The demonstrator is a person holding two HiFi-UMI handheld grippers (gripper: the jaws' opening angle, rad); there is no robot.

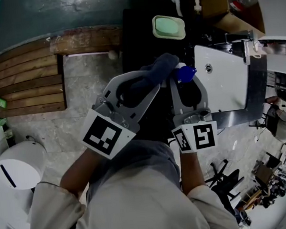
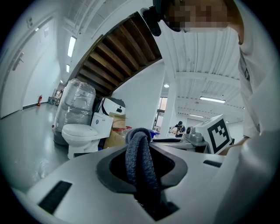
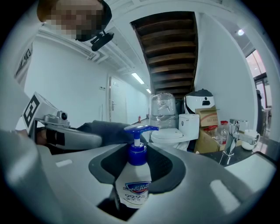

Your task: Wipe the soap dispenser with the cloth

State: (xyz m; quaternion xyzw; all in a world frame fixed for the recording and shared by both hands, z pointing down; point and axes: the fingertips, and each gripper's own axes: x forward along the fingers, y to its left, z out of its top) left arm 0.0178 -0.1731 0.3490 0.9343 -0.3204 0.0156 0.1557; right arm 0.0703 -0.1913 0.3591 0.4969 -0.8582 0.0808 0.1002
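Observation:
My right gripper (image 3: 139,162) is shut on a white soap dispenser (image 3: 134,186) with a blue pump head (image 3: 139,129), held upright. In the head view the pump (image 1: 185,72) shows just past the right gripper (image 1: 186,84). My left gripper (image 2: 141,162) is shut on a dark grey-blue cloth (image 2: 139,159), folded and bulging up between the jaws. From above, the cloth (image 1: 155,69) sits at the tip of the left gripper (image 1: 147,82), right beside the pump's left side. The same cloth (image 3: 101,130) lies left of the pump in the right gripper view; whether it touches the pump is unclear.
A white sink (image 1: 225,83) with a faucet (image 3: 232,133) lies to the right. A green soap dish (image 1: 169,27) rests on the dark counter ahead. A white toilet (image 2: 85,132), a wrapped bundle (image 2: 76,107) and cardboard boxes (image 2: 114,131) stand beyond. Wooden steps (image 1: 26,77) are at left.

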